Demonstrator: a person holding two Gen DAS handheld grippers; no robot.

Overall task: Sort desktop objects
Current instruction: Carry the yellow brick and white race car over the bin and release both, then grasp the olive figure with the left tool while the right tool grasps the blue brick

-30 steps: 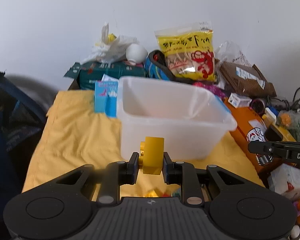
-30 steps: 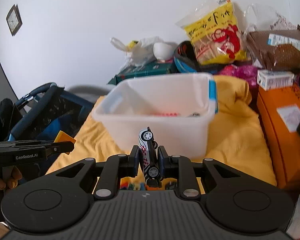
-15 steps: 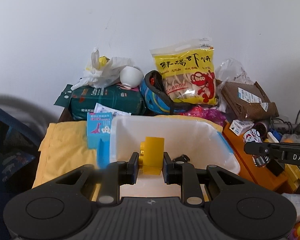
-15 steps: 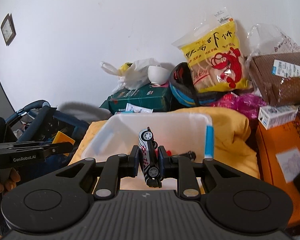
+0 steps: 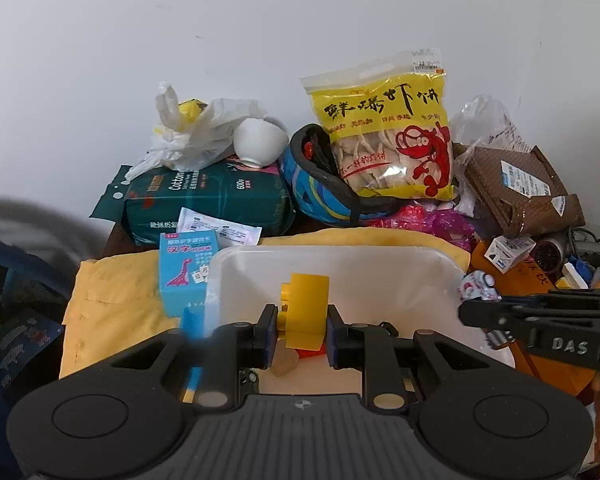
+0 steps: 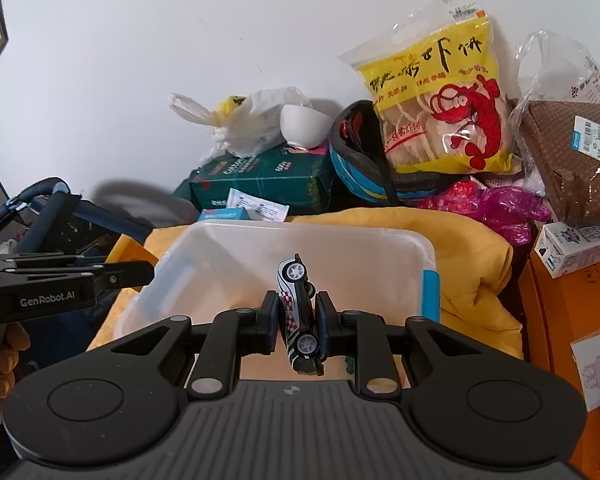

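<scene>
Both tongs are gripping stiff, light toys by flat sides at frame centre: my left gripper [image 5: 302,328] is clamping a yellow block [image 5: 305,312], and my right gripper [image 6: 297,320] is pinching a slippery toy car [image 6: 298,316].

A yellow block [image 5: 304,310], a white, black and red-checked toy car [image 6: 298,312], a translucent white bin [image 6: 220,256], a yellow cloth [image 6: 476,276], a yellow snack bag [image 5: 388,136] with a red shrimp, a dark green pack [image 5: 208,200]
</scene>
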